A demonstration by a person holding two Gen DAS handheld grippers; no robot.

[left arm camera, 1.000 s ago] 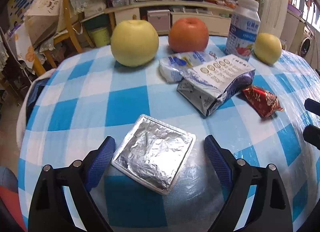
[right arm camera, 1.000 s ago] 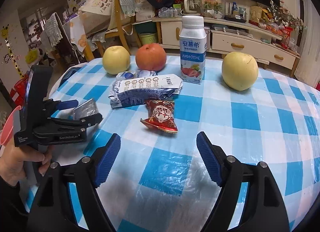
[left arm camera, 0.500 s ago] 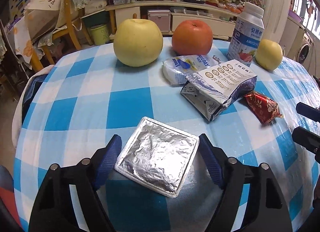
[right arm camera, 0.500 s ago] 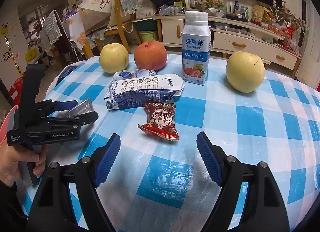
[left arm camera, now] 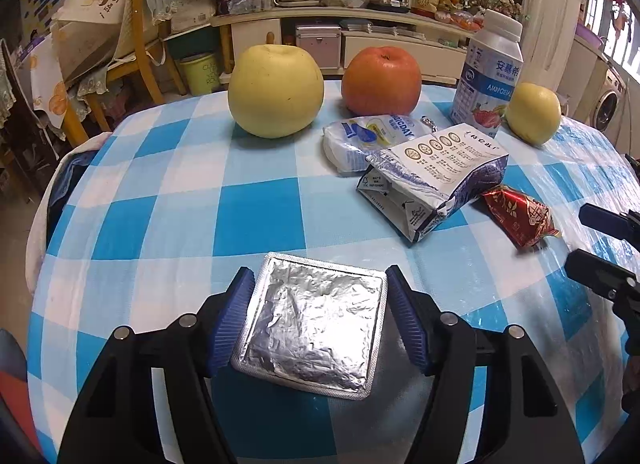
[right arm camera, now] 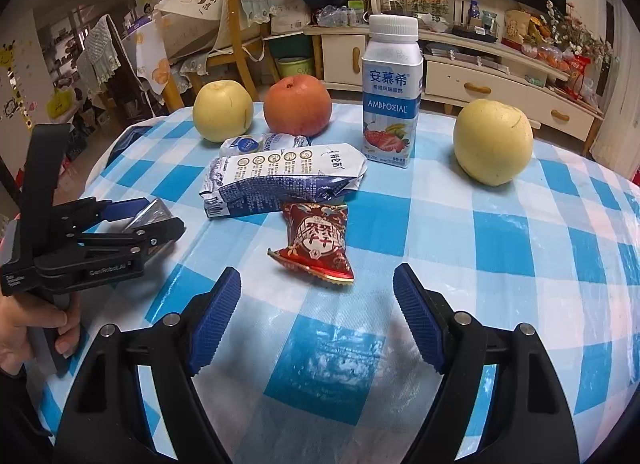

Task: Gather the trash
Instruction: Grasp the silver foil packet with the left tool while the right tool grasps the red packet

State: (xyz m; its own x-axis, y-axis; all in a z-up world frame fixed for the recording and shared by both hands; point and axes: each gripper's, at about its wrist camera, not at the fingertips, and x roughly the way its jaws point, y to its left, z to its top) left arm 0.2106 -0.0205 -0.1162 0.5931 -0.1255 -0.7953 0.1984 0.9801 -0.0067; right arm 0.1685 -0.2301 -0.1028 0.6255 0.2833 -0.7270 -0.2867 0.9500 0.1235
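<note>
A flat square silver foil packet [left arm camera: 314,324] lies on the blue-checked tablecloth [left arm camera: 256,215]. My left gripper [left arm camera: 320,324] has closed in on it, both blue pads touching its side edges; it also shows in the right wrist view [right arm camera: 148,219]. A crushed white-and-blue carton [left arm camera: 432,175] [right arm camera: 280,183], a small white-blue wrapper [left arm camera: 368,135] and a red snack wrapper [left arm camera: 520,215] [right arm camera: 316,244] lie mid-table. My right gripper [right arm camera: 318,316] is open and empty, just short of the red wrapper.
Two yellow pears [right arm camera: 222,111] [right arm camera: 494,141], an orange-red apple [right arm camera: 298,105] and an upright yogurt bottle [right arm camera: 392,91] stand behind the trash. A chair [left arm camera: 132,43] and cabinets stand beyond the table's far edge.
My left gripper's fingers have closed from wide apart onto the foil packet's edges. My right gripper has moved forward toward the red wrapper and stays open.
</note>
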